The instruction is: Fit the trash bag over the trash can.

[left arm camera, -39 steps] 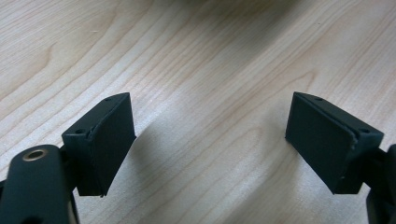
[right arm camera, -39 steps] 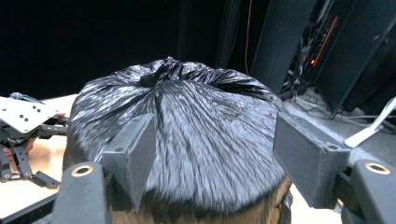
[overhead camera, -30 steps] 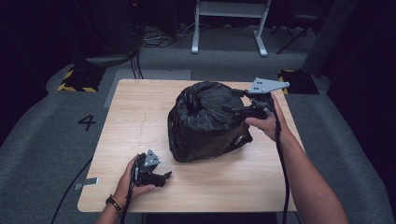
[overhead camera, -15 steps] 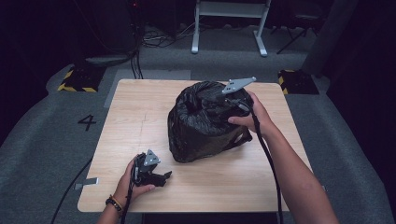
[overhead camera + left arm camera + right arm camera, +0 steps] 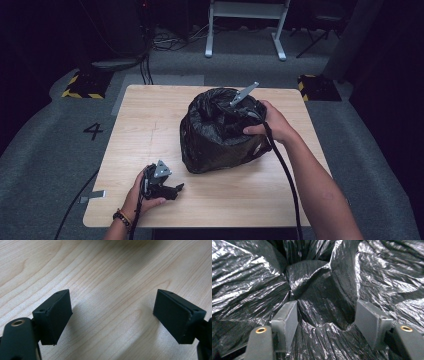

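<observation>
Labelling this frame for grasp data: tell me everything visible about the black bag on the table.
The black bag is a glossy, crinkled plastic sack, bulging and standing upright on the wooden table, right of centre toward the far edge. Its top is gathered into folds around a dark hollow. The right gripper is at that top, jaws open, with a fold of film between them; whether the pads touch it is unclear. The right hand lies against the bag's right side. Its contents are hidden.
</observation>
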`<state>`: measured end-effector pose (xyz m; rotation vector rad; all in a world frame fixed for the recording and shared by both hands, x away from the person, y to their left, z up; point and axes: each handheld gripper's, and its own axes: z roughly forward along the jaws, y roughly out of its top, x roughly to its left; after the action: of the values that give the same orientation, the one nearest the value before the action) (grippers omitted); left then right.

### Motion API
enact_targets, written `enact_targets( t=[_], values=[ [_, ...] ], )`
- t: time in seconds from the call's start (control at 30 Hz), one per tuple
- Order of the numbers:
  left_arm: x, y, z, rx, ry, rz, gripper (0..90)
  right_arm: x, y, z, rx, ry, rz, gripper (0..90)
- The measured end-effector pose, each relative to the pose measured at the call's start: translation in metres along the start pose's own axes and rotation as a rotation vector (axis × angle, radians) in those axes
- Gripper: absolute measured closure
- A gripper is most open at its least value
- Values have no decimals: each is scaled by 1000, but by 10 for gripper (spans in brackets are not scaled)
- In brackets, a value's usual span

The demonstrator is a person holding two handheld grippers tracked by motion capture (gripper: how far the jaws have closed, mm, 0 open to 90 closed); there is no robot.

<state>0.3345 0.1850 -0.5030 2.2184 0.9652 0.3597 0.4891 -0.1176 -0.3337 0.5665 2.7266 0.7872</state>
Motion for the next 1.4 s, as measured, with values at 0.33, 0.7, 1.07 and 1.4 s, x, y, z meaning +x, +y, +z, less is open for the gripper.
enact_targets(
  t=[0.33,0.7,1.07,1.4],
  values=[
    [0,0,0,2,1,1,154,1,8,9,168,-22,-38,285],
    [0,0,0,1,-1,0,154,4,12,15,264,-37,-69,280],
    [0,0,0,1,-2,-4,154,5,9,9,151,-58,-72,271],
    [0,0,0,2,-3,-3,153,6,1,-1,-2,-68,-29,260]
  ],
)
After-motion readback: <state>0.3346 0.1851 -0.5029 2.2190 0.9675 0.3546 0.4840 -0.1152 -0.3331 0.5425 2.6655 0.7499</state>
